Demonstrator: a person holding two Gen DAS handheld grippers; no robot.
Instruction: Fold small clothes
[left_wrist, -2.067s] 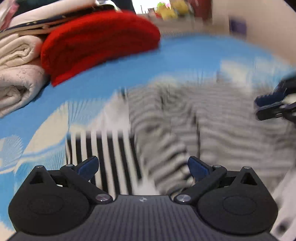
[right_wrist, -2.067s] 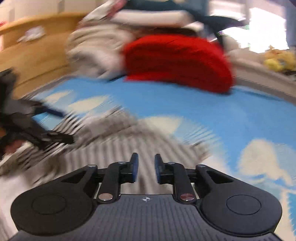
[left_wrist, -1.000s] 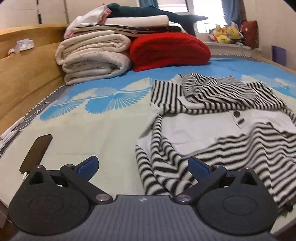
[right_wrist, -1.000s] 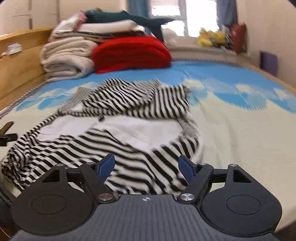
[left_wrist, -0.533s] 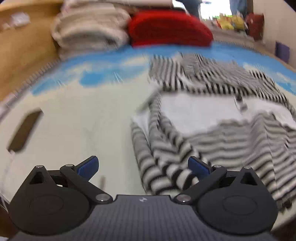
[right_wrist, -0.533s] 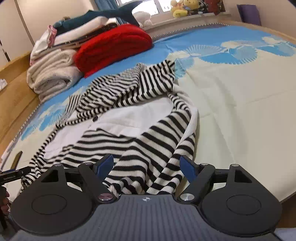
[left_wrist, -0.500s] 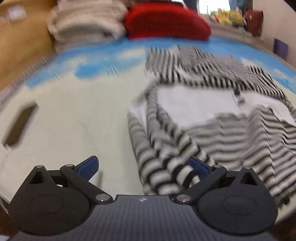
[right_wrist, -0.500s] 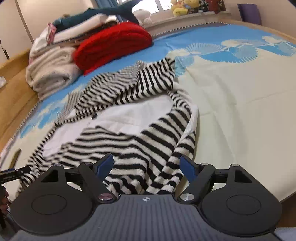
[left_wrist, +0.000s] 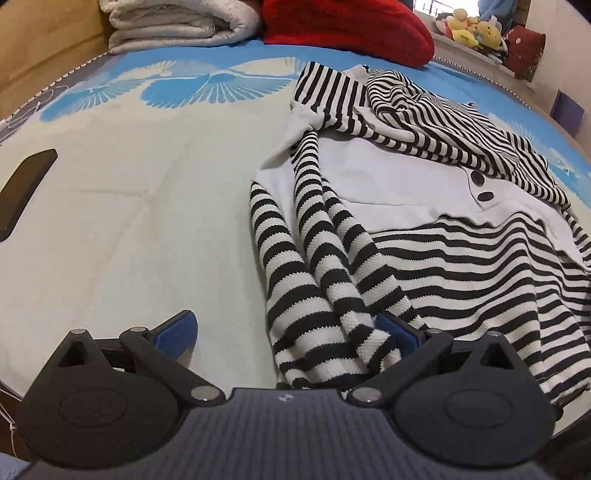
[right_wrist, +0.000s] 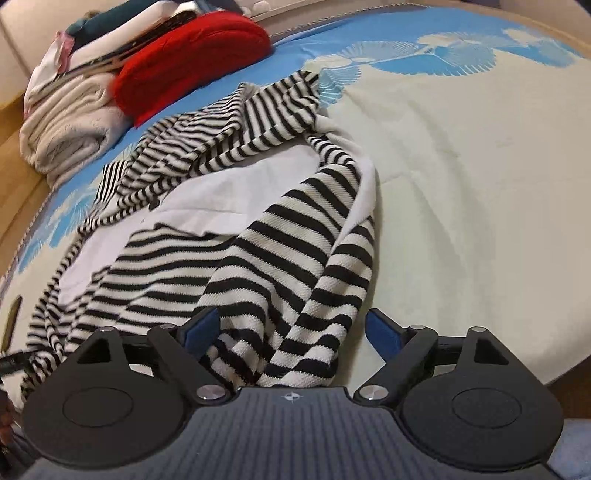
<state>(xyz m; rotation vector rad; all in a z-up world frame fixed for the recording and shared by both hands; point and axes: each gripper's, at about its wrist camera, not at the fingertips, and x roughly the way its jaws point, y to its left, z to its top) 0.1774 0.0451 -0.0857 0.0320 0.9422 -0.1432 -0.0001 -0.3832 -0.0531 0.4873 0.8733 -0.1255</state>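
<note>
A: Where's the striped top?

B: The black-and-white striped garment (left_wrist: 436, 236) lies rumpled on the bed (left_wrist: 140, 221), its near hem bunched at the near edge.

A: And the left gripper (left_wrist: 286, 332)?

B: Jaws wide apart, the left hem corner lying between them, nothing clamped.

A: The right gripper (right_wrist: 291, 328)?

B: Also spread apart, with the right hem corner between its blue pads.

A: Anything else?

B: A red blanket (right_wrist: 192, 55) and folded cream bedding (right_wrist: 66, 125) at the far end, a dark phone (left_wrist: 26, 184) far left.

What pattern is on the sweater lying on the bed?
Black and white stripes with a plain white panel; the sweater shows best in the left wrist view.
</note>
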